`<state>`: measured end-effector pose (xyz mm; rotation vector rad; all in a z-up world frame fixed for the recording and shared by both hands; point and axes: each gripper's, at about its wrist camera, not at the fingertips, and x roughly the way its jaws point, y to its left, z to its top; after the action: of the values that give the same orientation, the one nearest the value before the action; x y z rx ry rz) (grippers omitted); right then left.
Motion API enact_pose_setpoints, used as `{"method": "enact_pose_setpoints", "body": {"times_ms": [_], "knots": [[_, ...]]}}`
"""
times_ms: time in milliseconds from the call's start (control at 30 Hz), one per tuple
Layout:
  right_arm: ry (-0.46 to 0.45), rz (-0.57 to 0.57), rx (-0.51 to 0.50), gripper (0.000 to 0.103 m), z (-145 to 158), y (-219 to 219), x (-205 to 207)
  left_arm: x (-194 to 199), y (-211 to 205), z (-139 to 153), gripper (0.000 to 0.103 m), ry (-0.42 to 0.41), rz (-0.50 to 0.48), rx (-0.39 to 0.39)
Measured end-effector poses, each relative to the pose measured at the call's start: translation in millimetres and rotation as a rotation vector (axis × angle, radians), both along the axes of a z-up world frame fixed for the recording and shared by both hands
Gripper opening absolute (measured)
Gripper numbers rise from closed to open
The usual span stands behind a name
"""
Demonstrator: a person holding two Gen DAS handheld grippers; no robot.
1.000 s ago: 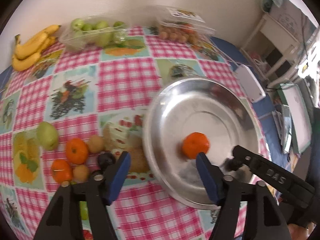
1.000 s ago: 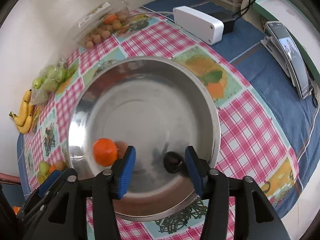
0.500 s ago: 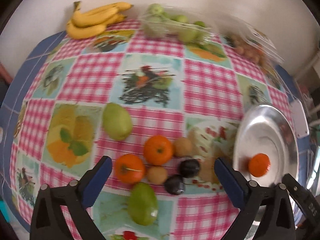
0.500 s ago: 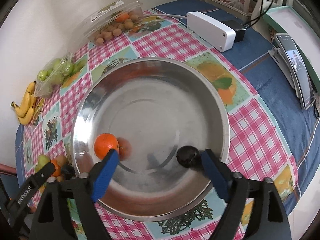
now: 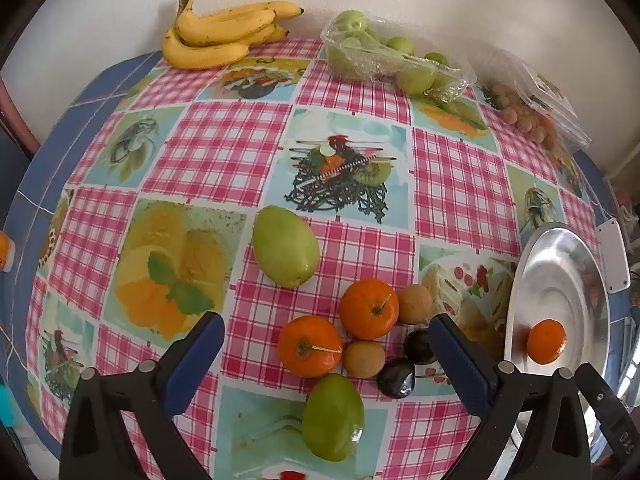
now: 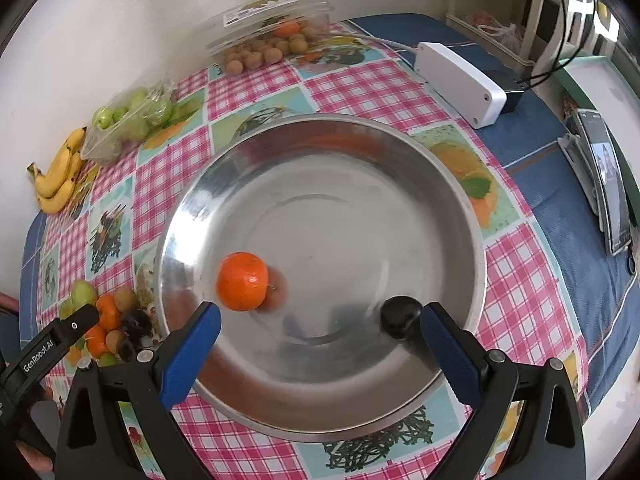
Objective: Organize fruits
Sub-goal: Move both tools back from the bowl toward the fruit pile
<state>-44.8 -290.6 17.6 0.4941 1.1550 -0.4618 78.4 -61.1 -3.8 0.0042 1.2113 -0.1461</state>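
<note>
Now the left claw (image 5: pixel 326 346) hangs wide open over the loose fruit heap near the counter's (image 5: pixel 224 152) front edge, holding nothing, with a mandarin (image 5: pixel 310 346) between its pads. The right claw (image 6: pixel 320 332), whose jaws have just been opening, stands empty over the steel bowl (image 6: pixel 460 208), where an orange mandarin (image 6: pixel 242 281) and a dark plum (image 6: pixel 400 316) already lie. To pick cleanly, centre the left pads on one fruit only, come straight down, and close gently so its neighbours do not roll.
</note>
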Motion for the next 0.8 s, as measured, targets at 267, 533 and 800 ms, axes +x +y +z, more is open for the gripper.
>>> {"method": "enact_pose_setpoints", "body": {"times_ms": [267, 533, 800], "knots": [[-0.033, 0.035, 0.006, 0.1, 8, 10, 4, 0, 9, 11, 0.103, -0.068, -0.012, -0.024], [-0.078, 0.102, 0.008, 0.1, 16, 30, 14, -1, 18, 18, 0.103, -0.121, -0.019, 0.017], [-0.086, 0.15, -0.016, 0.1, 18, 55, 27, 3, 45, 25, 0.103, -0.145, 0.01, -0.048]]}}
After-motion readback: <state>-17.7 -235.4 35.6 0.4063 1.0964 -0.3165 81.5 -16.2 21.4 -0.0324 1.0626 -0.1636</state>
